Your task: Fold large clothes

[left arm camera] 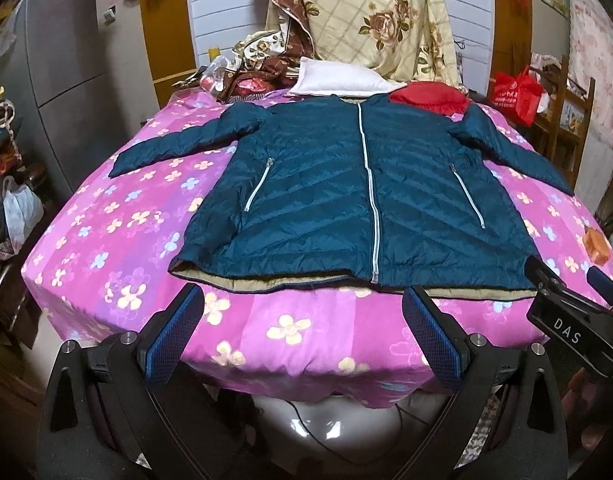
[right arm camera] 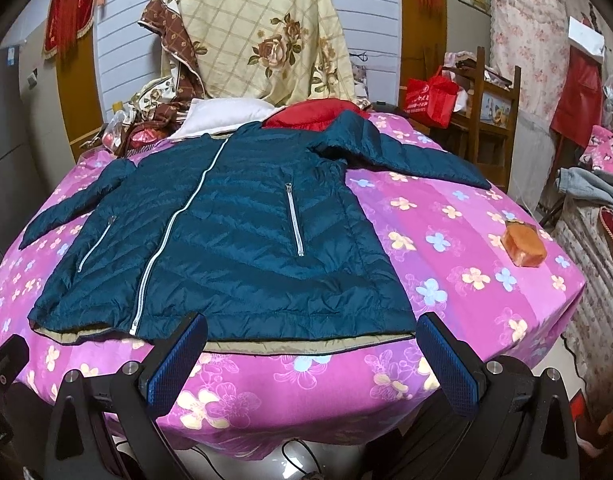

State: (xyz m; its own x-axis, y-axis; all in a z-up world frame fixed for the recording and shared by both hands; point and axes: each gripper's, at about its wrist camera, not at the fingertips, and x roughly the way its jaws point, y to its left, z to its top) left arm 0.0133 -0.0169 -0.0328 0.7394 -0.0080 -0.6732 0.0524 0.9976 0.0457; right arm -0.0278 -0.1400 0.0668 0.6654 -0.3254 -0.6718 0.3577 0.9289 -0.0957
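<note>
My left gripper (left arm camera: 302, 304) and right gripper (right arm camera: 312, 334) gape empty; the jacket (left arm camera: 346, 196) looks light, puffy, slippery, so I'd pinch its hem corners.

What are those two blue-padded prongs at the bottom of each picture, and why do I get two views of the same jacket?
Each pair of prongs is a hand-held gripper carried by a person; no robot is here. A camera on each looks forward along its fingers. One picture comes from the left gripper, the other from the right gripper. Both are open and hold nothing. A teal jacket lies spread flat, zipped, sleeves out, on a table under a pink flowered cloth. An orange block sits apart from it on the cloth.
</note>
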